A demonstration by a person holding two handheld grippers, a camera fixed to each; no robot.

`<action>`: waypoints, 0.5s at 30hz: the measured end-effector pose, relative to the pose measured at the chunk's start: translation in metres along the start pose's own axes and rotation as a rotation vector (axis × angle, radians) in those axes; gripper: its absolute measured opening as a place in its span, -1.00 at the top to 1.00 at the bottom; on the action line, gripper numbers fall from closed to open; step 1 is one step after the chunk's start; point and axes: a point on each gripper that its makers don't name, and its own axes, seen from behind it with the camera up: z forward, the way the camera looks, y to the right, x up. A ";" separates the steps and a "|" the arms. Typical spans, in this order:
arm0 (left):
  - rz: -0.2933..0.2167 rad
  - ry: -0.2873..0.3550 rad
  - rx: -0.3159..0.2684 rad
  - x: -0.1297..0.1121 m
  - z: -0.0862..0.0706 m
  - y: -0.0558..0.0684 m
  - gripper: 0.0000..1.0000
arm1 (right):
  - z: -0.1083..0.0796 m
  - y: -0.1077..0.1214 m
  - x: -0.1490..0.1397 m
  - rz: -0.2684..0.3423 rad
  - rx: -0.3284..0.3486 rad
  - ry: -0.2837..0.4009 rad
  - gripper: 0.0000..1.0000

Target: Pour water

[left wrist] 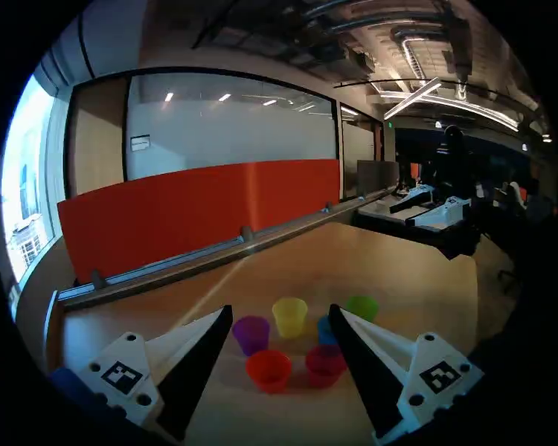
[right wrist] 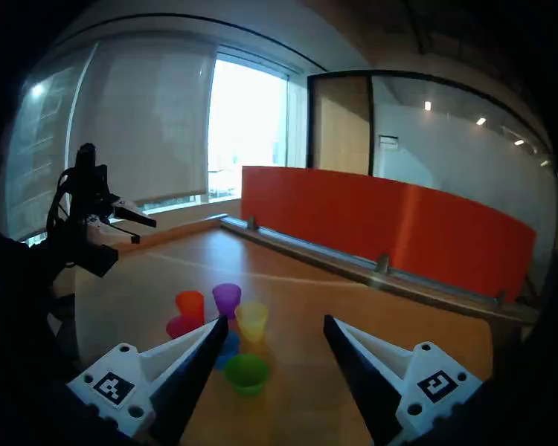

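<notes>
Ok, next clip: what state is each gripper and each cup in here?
left gripper: open, holding nothing
right gripper: open, holding nothing
purple cup: upright, untouched
yellow cup: upright, untouched
green cup: upright, untouched
blue cup: upright, partly hidden behind a finger
orange cup: upright, untouched
magenta cup: upright, untouched
Water in any cup: cannot tell

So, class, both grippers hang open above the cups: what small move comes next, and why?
Probably ease the left gripper down toward the red cup, nearest it. Its jaws stand open and empty, so pouring needs a cup gripped first. Which cup holds water is unclear.
</notes>
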 end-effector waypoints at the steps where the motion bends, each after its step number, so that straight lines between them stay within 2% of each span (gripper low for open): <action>1: 0.002 -0.005 -0.006 -0.001 0.000 0.001 -0.92 | 0.001 0.000 -0.001 -0.001 0.005 -0.006 -0.98; 15: 0.031 -0.056 -0.055 -0.017 0.006 0.008 -0.92 | 0.009 -0.007 -0.018 -0.029 0.054 -0.080 -0.99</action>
